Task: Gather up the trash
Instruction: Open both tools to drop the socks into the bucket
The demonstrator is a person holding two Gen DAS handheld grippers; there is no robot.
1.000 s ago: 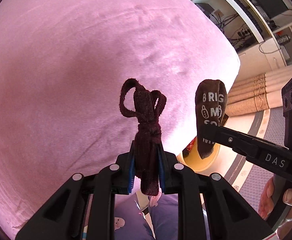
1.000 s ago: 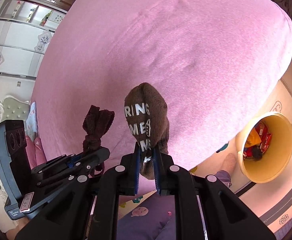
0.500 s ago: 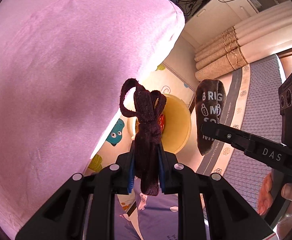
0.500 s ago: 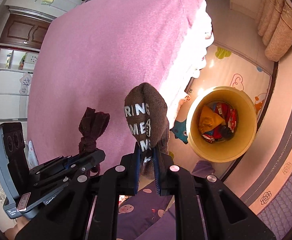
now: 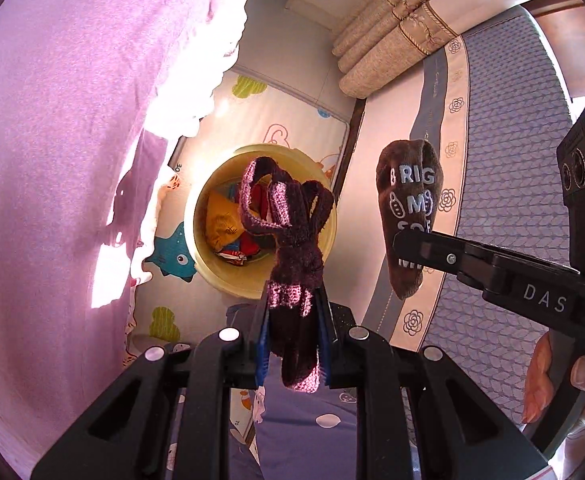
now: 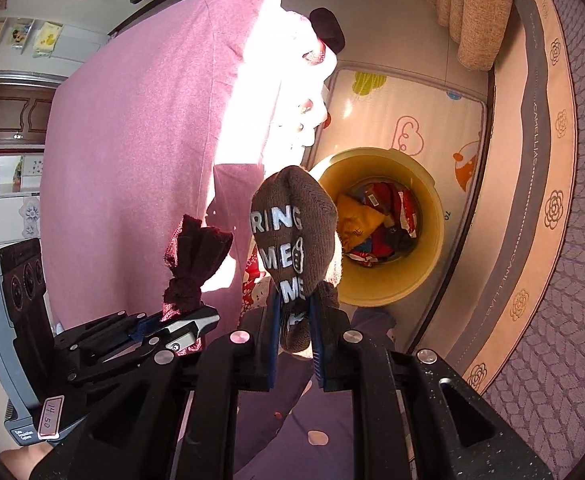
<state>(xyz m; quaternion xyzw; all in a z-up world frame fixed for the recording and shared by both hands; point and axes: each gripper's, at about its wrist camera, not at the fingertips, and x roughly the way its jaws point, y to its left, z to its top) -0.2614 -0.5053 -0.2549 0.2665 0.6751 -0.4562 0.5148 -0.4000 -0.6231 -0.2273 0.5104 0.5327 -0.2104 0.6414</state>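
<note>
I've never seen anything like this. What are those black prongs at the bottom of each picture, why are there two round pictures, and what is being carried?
There is no robot here: a person holds a two-finger gripping tool in each hand. Each tool carries a wide-angle camera looking along its fingers, which gives two round pictures.

In the left tool's view, the left gripper pinches a knotted dark maroon sock. The other tool shows at the right edge of that view.

In the right tool's view, the right gripper pinches a brown sock with white lettering.

Below both, on a cartoon-printed floor mat, stands a round yellow bin already holding colourful wrappers. The pink bed cover fills the left side, and a patterned rug lies to the right.

Both socks are probably headed for the bin.
</note>
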